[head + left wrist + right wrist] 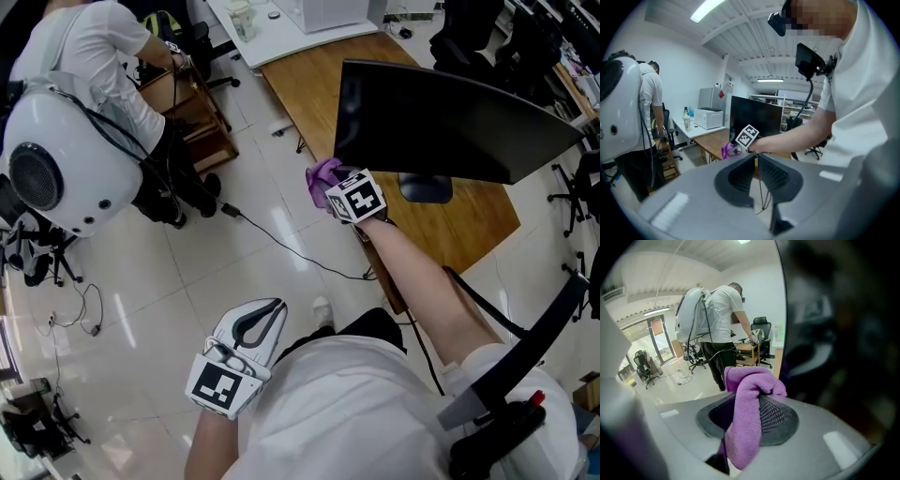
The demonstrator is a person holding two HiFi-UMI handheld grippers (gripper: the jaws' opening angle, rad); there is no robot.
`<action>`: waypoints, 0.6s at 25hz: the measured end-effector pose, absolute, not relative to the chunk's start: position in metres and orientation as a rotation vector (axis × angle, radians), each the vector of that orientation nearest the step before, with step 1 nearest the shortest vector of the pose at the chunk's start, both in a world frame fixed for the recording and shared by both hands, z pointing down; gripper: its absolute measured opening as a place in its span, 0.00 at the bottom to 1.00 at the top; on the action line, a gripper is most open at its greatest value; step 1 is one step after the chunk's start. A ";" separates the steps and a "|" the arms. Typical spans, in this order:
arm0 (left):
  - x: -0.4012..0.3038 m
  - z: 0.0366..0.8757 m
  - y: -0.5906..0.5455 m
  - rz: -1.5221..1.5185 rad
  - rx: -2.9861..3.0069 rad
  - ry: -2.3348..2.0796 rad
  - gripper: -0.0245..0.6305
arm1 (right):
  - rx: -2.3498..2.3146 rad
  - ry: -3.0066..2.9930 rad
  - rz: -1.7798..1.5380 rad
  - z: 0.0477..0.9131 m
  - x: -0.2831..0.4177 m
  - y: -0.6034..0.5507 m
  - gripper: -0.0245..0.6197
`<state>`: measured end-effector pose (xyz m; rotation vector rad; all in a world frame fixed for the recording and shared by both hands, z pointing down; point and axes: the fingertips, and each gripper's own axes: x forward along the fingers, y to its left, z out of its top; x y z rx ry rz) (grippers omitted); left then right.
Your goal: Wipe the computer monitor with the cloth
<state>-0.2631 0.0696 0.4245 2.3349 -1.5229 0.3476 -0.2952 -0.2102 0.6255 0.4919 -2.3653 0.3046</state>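
The black computer monitor (pixel 441 117) stands on a wooden desk (pixel 309 84); in the right gripper view its dark screen (pixel 839 333) fills the right half. My right gripper (pixel 330 185) is shut on a purple cloth (pixel 322 175), held at the monitor's lower left corner. Up close the cloth (pixel 747 416) bunches out between the jaws and hangs down over them. My left gripper (pixel 255 325) hangs low over the floor beside my body, its jaws nearly together with nothing between them. From the left gripper view the monitor (pixel 754 119) and the right gripper with the cloth (pixel 729 150) show ahead.
A person in a white shirt (pixel 89 47) with a large white backpack (pixel 52 164) stands to the left by a wooden shelf unit (pixel 202 117). A cable (pixel 291 248) runs across the tiled floor. A white table (pixel 281 23) adjoins the desk's far end. Office chairs (pixel 572 183) stand at right.
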 end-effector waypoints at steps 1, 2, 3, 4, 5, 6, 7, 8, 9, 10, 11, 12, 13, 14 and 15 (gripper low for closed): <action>-0.262 0.424 0.068 0.346 2.342 -1.519 0.10 | 0.491 -2.376 0.302 0.620 -0.296 -0.210 0.24; -0.260 0.424 0.068 0.346 2.350 -1.513 0.10 | 0.488 -2.387 0.301 0.613 -0.297 -0.209 0.24; -0.259 0.423 0.066 0.346 2.359 -1.507 0.10 | 0.485 -2.397 0.298 0.606 -0.299 -0.208 0.24; -0.258 0.422 0.065 0.346 2.369 -1.501 0.10 | 0.484 -2.408 0.292 0.599 -0.301 -0.208 0.24; -0.257 0.422 0.063 0.344 2.378 -1.494 0.10 | 0.483 -2.419 0.284 0.590 -0.302 -0.209 0.24; -0.257 0.422 0.061 0.342 2.387 -1.488 0.10 | 0.484 -2.432 0.275 0.582 -0.303 -0.210 0.24; -0.256 0.421 0.059 0.339 2.395 -1.484 0.10 | 0.485 -2.446 0.268 0.573 -0.304 -0.211 0.24; -0.255 0.421 0.058 0.337 2.402 -1.481 0.10 | 0.487 -2.461 0.262 0.562 -0.305 -0.211 0.24; -0.254 0.420 0.056 0.334 2.412 -1.478 0.10 | 0.490 -2.476 0.255 0.551 -0.305 -0.210 0.24; -0.252 0.418 0.055 0.333 2.423 -1.474 0.10 | 0.494 -2.490 0.246 0.539 -0.306 -0.210 0.24; -0.251 0.417 0.054 0.330 2.436 -1.469 0.10 | 0.497 -2.503 0.235 0.527 -0.306 -0.210 0.24; -0.249 0.416 0.053 0.327 2.448 -1.463 0.10 | 0.499 -2.514 0.223 0.517 -0.305 -0.210 0.24; -0.248 0.415 0.053 0.322 2.459 -1.456 0.10 | 0.500 -2.524 0.209 0.507 -0.305 -0.210 0.24; -0.247 0.414 0.053 0.317 2.468 -1.450 0.10 | 0.498 -2.531 0.194 0.499 -0.304 -0.212 0.24; -0.247 0.413 0.052 0.312 2.473 -1.447 0.10 | 0.496 -2.539 0.178 0.491 -0.304 -0.213 0.24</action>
